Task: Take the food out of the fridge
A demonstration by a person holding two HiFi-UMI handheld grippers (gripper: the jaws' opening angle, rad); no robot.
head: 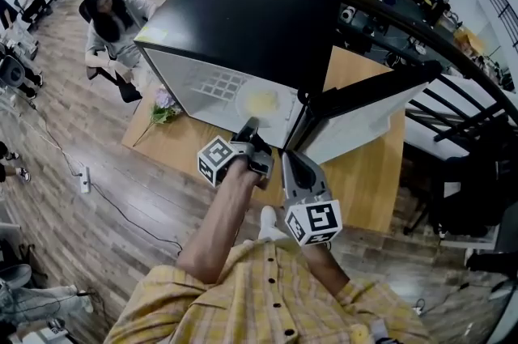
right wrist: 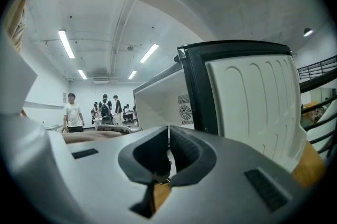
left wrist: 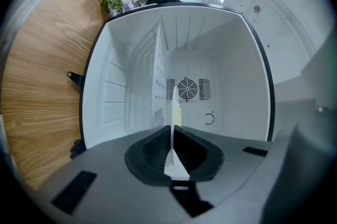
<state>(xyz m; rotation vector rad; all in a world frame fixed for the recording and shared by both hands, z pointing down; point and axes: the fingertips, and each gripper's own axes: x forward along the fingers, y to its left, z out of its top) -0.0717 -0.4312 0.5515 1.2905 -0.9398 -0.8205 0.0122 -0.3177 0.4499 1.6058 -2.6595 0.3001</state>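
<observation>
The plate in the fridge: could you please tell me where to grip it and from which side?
Pinch the plate by its thin near rim, coming in through the open fridge front. It lies flat, food at its middle, so only the rim fits between jaws; the left gripper is shut there.

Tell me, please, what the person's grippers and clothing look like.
Both the left gripper and right gripper have grey bodies with dark ribbed pads, and each carries a white cube with black square markers. The shirt is yellow plaid, buttoned.
</observation>
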